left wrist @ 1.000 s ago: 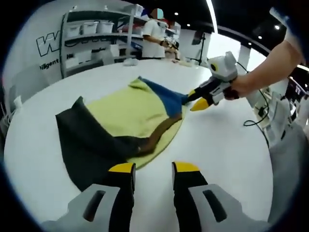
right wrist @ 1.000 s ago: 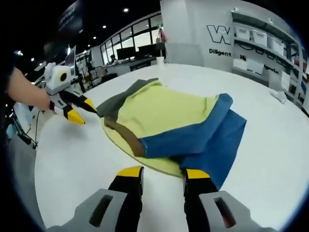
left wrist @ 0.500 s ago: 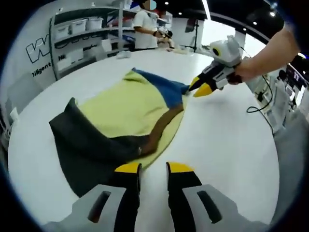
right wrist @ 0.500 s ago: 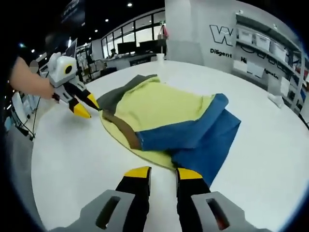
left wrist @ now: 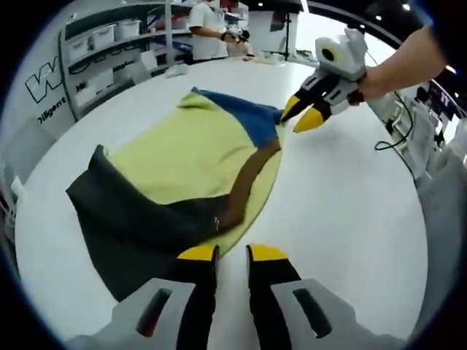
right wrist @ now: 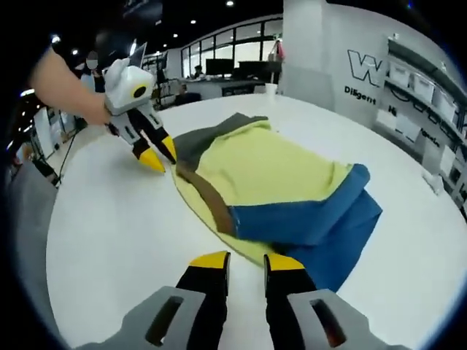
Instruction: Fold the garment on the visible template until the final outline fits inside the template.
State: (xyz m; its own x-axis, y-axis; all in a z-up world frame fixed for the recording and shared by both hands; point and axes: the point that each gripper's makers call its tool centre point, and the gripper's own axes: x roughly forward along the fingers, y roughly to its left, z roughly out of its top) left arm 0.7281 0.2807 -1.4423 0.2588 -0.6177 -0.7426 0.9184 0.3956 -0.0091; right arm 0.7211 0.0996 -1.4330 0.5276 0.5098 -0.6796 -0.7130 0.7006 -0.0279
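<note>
A yellow garment (left wrist: pixel 190 157) lies flat on the white table (left wrist: pixel 343 219), with a dark grey sleeve (left wrist: pixel 124 219) near me, a brown band (left wrist: pixel 248 182) and a blue part (left wrist: pixel 244 120) at the far end. My left gripper (left wrist: pixel 232 254) hovers just off the near hem, open by a narrow gap, holding nothing. My right gripper (left wrist: pixel 300 117) points its yellow tips at the blue corner. In the right gripper view, the garment (right wrist: pixel 270 175) lies ahead, its blue part (right wrist: pixel 328 226) nearest. My right gripper (right wrist: pixel 246 260) is narrowly open and empty. The left gripper (right wrist: pixel 159 155) sits by the grey sleeve (right wrist: pixel 211 135).
Shelves with white bins (left wrist: pixel 102 44) stand beyond the table's far edge, and a person (left wrist: pixel 208 33) stands there. A black cable (left wrist: pixel 394 138) hangs off the right side. A hand (right wrist: pixel 69 91) holds the left gripper. Bare table surrounds the garment.
The jaws of both grippers have narrowed from a wide gap to a small one. Both cameras have shifted a little; the garment lies as before.
</note>
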